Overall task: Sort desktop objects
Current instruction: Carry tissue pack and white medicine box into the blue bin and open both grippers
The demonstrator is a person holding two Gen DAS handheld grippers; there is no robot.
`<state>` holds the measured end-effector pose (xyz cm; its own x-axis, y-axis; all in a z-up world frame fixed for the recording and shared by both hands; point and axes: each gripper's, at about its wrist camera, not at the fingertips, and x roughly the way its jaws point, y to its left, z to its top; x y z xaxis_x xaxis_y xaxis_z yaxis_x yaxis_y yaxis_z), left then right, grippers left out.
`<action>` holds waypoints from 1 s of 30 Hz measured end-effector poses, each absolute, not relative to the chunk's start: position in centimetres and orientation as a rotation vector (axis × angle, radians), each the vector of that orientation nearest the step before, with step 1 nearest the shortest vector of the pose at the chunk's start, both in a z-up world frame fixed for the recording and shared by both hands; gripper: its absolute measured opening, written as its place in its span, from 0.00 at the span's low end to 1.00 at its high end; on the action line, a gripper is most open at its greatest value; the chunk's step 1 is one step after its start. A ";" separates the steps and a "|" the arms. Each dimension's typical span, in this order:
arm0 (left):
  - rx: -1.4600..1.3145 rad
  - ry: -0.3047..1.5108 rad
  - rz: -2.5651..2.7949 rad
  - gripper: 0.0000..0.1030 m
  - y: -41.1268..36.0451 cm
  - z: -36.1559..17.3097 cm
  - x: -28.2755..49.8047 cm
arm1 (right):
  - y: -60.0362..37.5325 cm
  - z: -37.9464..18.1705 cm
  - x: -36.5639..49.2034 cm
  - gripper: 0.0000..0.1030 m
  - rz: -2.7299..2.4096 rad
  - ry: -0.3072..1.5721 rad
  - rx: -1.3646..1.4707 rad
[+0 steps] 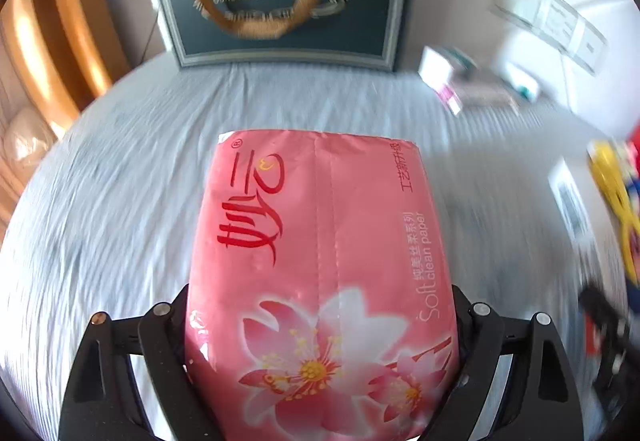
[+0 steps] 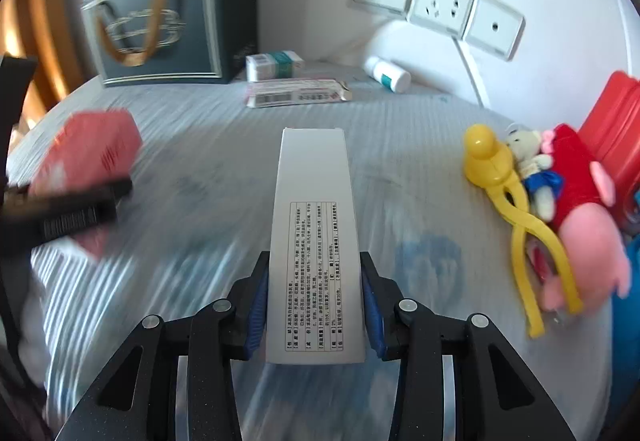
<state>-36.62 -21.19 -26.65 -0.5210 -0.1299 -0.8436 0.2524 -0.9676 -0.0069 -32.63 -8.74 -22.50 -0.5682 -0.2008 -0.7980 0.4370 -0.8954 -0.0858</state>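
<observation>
A pink soft-paper tissue pack with red lettering and flower print fills the middle of the left wrist view. My left gripper is shut on its near end, and its black fingers press both sides. In the right wrist view, a long white carton with a printed table points away from me, and my right gripper is shut on it with blue pads against its sides. That same view shows the pink pack, blurred, at the left, behind a black finger of the left gripper.
A dark blue gift bag stands at the back of the striped cloth. Small medicine boxes, a flat pack and a white bottle lie near the wall. A yellow duck clamp, plush toys and a red container crowd the right.
</observation>
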 end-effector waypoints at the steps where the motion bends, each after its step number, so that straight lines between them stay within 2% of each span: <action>1: 1.416 0.188 -2.555 0.88 -20.7 -26.6 -35.1 | -8.5 -22.1 -31.6 0.39 -2.466 0.379 1.193; 6: 1.428 0.222 -2.603 0.87 -18.3 -23.8 -27.7 | -6.8 -19.4 -26.7 0.39 -2.470 0.343 1.145; 12: 1.230 0.138 -2.764 0.88 -15.1 -15.2 -22.5 | -3.1 -13.3 -19.9 0.39 -2.519 0.302 1.030; 16: 1.086 0.070 -2.886 0.88 -11.8 -9.3 -18.8 | 1.2 -7.2 -15.2 0.39 -2.620 0.225 0.887; 22: 0.985 -0.008 -3.092 0.88 -4.3 -3.5 -13.8 | 8.9 0.6 -8.3 0.39 -2.813 0.114 0.685; 30: 0.854 -0.109 -3.374 0.88 8.4 3.4 -9.7 | 20.3 7.0 -1.5 0.39 -3.049 -0.001 0.518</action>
